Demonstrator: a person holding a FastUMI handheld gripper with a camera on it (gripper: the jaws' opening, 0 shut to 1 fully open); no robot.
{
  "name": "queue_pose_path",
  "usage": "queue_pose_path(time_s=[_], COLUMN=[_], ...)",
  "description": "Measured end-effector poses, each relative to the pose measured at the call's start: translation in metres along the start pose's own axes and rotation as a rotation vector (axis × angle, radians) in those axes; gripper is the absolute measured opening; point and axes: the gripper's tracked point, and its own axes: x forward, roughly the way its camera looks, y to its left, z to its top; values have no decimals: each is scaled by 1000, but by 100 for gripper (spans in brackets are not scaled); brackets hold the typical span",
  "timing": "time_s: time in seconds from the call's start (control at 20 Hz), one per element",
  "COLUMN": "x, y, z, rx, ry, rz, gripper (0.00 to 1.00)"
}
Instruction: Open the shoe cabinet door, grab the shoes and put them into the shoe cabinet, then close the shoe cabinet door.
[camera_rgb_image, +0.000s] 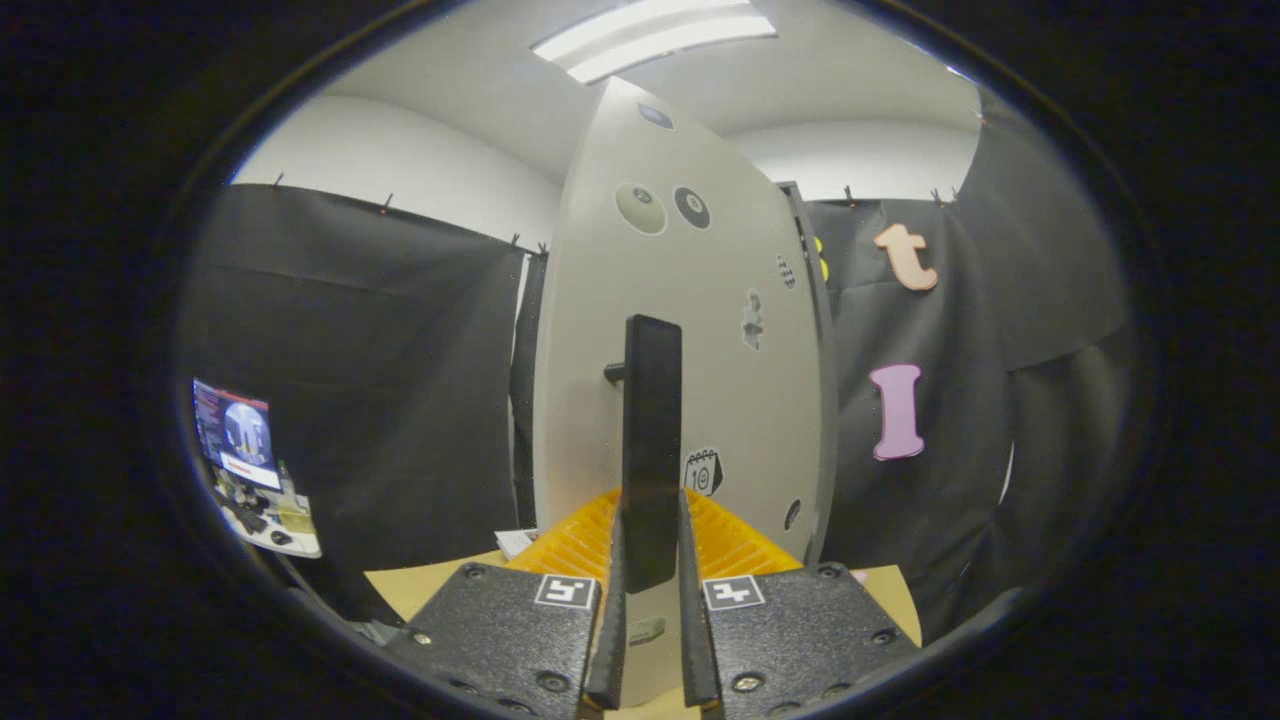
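The gripper (651, 570) has its two fingers drawn nearly together on either side of the black vertical door handle (651, 440), each finger lying right against a side of the bar so that it is clamped between them. The handle stands out from the pale shoe cabinet door (690, 330), which rises directly ahead of the fingers and carries several small stickers; the only legible writing is "10" on a calendar-style sticker (703, 472) just beside the handle. Black-and-white square markers (566, 591) sit on the gripper's body.
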Motion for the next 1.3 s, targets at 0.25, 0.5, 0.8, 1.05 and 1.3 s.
queue_pose_path(time_s=[0.25, 0.5, 0.8, 1.05, 1.3], x=[-25, -99, -104, -62, -1], y=[-48, -107, -17, 41, 73], z=[7, 40, 34, -16, -82], rx=[-73, -173, -180, -224, -120], ry=[-17, -168, -292, -175, -36], rz=[-256, -675, -481, -314, -209], gripper=[25, 64, 100, 100, 100])
